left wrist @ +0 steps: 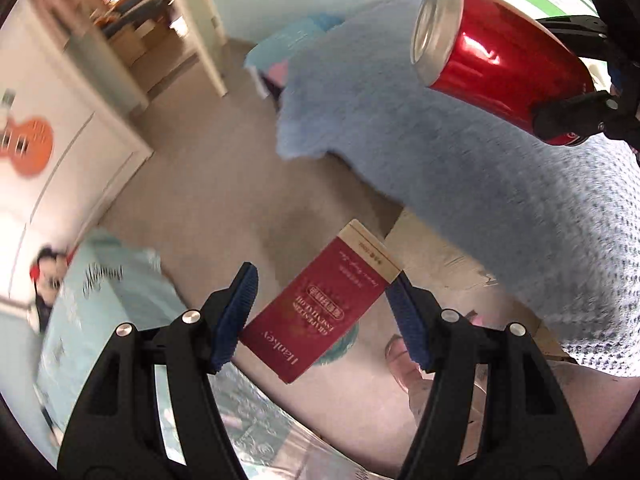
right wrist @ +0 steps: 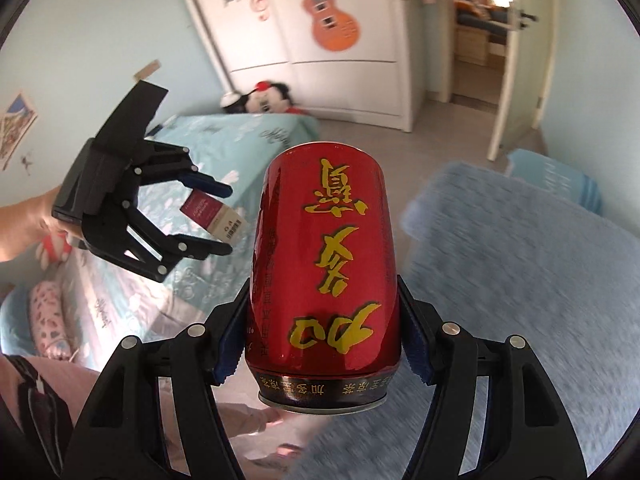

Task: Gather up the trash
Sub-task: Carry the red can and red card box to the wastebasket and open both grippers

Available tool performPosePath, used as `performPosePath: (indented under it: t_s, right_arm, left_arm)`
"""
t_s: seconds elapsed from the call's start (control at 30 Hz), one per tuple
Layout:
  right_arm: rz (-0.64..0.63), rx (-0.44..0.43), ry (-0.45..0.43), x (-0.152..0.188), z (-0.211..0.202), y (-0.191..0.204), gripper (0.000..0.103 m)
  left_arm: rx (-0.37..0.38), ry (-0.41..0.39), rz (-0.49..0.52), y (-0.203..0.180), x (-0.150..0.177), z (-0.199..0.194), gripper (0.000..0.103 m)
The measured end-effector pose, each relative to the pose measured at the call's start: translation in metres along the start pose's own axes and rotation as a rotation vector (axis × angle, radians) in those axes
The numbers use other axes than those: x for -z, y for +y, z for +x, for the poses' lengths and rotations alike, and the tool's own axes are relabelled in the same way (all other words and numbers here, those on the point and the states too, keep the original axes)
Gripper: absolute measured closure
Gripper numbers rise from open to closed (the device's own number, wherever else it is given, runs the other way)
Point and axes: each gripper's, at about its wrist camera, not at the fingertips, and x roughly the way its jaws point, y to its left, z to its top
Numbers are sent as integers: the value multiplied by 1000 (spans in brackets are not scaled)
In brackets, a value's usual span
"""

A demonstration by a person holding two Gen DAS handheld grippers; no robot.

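My left gripper (left wrist: 324, 312) is shut on a small red box (left wrist: 320, 304) with a cream end, carried above the floor; its blue pads (left wrist: 236, 316) press both long sides. The right wrist view shows that gripper (right wrist: 224, 216) at the left, still clamping the box (right wrist: 208, 210). My right gripper (right wrist: 320, 340) is shut on a red can (right wrist: 324, 272) with yellow characters, gripped near its lower rim. The same can (left wrist: 496, 60) appears at the upper right of the left wrist view, silver end toward the camera, with a black finger (left wrist: 576, 112) of my right gripper on it.
A blue knitted blanket (left wrist: 480, 152) covers a bed on the right. A light-blue bed (right wrist: 224, 140) with plush toys (right wrist: 264, 96) stands by a white wardrobe (right wrist: 320, 16) with a guitar picture. Beige floor (left wrist: 208, 184) lies between, a cardboard sheet (left wrist: 440, 256) on it. An open doorway (right wrist: 484, 32) leads out.
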Motion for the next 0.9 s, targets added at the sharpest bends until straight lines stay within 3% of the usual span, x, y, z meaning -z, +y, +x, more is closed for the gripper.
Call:
performPosePath:
  t_s: [0.2, 0.47, 0.8, 0.9]
  right_arm:
    - [-44, -78, 106, -25, 75, 32, 37]
    - [-34, -135, 217, -25, 164, 49, 37]
    - [47, -109, 351, 16, 297, 41, 37]
    - [70, -117, 401, 32, 341, 36, 37]
  left_arm:
    - [13, 61, -134, 46, 44, 31, 39]
    - [52, 115, -252, 74, 84, 89, 39]
    - [70, 201, -315, 99, 127, 201, 39]
    - [118, 234, -354, 103, 144, 240, 39]
